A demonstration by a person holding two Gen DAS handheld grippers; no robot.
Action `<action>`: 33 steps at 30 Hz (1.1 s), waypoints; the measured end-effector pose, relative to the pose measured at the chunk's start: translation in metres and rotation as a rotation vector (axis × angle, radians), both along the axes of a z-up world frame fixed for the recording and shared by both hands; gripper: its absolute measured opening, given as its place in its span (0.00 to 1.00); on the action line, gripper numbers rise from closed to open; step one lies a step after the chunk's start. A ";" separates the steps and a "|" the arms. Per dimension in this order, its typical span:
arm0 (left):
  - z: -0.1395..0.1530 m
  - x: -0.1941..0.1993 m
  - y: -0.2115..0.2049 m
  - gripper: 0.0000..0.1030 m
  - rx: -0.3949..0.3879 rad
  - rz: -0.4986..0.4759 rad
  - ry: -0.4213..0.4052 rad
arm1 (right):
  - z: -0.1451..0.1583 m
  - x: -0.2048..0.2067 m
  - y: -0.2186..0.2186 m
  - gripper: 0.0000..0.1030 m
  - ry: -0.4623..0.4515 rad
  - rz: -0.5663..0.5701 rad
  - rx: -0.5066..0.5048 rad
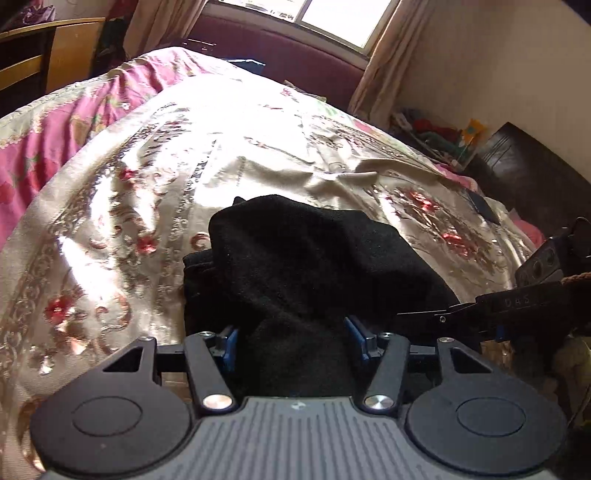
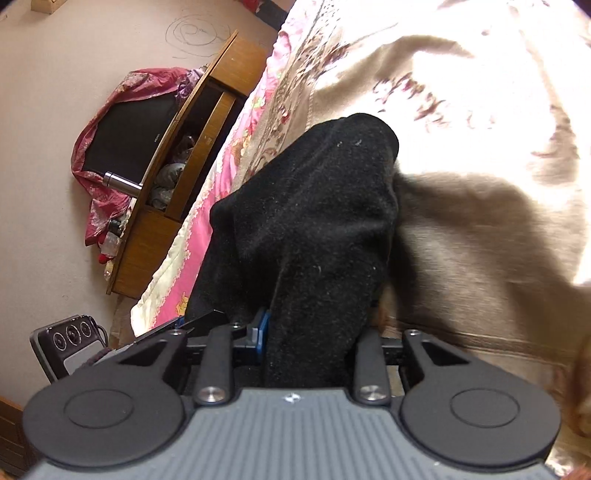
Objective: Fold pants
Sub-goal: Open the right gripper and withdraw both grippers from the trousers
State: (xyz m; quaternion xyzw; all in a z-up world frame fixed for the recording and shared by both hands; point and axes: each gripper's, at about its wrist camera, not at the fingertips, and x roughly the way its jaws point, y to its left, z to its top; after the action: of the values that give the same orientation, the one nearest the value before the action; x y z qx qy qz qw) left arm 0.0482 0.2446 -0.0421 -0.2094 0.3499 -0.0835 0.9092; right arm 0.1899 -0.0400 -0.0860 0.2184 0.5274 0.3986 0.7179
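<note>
While pants [image 1: 303,266] bunch between both grippers, bedspread [image 1: 110,221] lies open beyond.

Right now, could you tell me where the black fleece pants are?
The black fleece pants lie bunched on the floral satin bedspread, low and central in both wrist views, between each gripper's fingers.

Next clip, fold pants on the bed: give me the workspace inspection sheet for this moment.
Surface: bedspread, floral, wrinkled, partly sunlit.
Job's things: black pants, bunched on the bedspread, fabric running back between both grippers' fingers.
Clutter: small dark object near the bed's right edge.
Grippers: left gripper has fabric between parted blue pads; grip unclear. Right gripper has fabric filling its jaws; only one pad visible.
Cables: nothing seen.
Surroundings: window with curtains; wooden cabinet; covered television.
</note>
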 end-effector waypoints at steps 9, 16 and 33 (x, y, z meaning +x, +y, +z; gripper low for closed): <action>-0.014 0.089 -0.122 0.65 0.044 -0.208 -0.015 | -0.005 0.034 -0.125 0.40 0.022 -0.280 -0.094; 0.022 0.048 -0.121 0.67 0.253 -0.070 -0.034 | 0.030 -0.012 -0.127 0.44 -0.297 -0.293 -0.280; -0.006 0.059 -0.149 0.73 0.365 -0.123 -0.044 | 0.059 0.019 -0.038 0.46 -0.461 -0.101 -0.147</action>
State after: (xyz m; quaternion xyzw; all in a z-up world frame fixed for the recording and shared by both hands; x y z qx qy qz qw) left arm 0.1072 0.0953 -0.0481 -0.0172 0.3515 -0.0786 0.9327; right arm 0.2092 -0.0779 -0.0269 0.0947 0.3658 0.3621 0.8521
